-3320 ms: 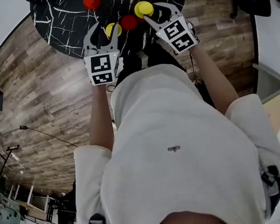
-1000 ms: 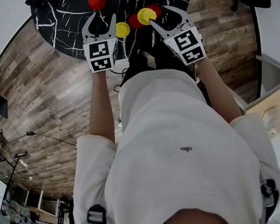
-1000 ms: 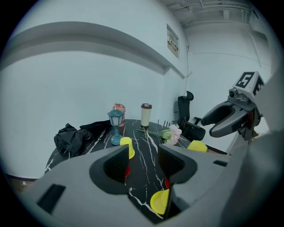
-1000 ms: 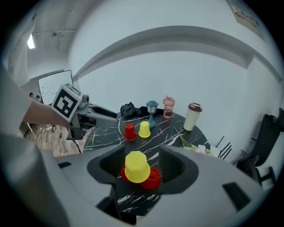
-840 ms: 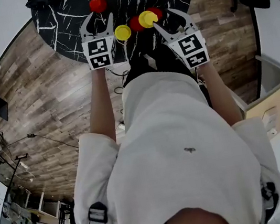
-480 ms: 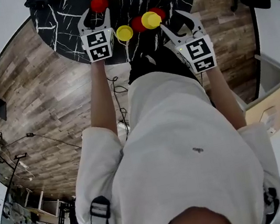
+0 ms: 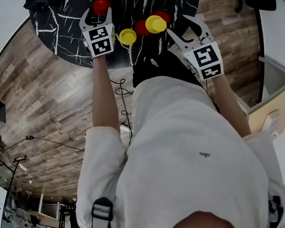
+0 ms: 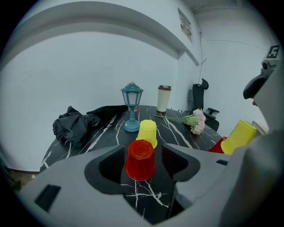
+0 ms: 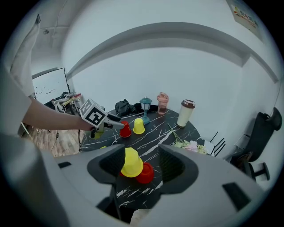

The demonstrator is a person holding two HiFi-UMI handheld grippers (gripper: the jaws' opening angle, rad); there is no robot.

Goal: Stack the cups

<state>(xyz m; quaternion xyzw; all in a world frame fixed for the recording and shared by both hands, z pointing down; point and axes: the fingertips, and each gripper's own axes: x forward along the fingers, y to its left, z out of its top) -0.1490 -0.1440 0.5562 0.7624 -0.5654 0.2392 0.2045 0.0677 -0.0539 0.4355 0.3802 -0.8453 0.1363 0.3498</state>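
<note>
the left gripper (image 7: 96,14) reaches over the black marble table (image 7: 62,21), jaws opening around an upturned red cup (image 8: 140,159) that stands on the tabletop between them; there is a gap on either side, so the pads are off it. just past it at 12 o'clock stands an upturned yellow cup (image 8: 147,132), then a teal lantern (image 8: 132,106). the right gripper (image 7: 182,25) hangs back at the table's near edge, jaws wide apart and holding nothing; through their gap shows a stacked yellow cup (image 9: 132,162) capping a red one, with a second red cup (image 9: 145,174) touching it at 4 o'clock. a lone yellow cup (image 7: 128,36) stands between the two grippers. the lidded coffee cup (image 9: 185,113) shows no legible label, the wall sign (image 8: 185,24) and the whiteboard (image 9: 49,86) carry marks too small to read, and the gripper cubes bear only black-and-white square patterns.
</note>
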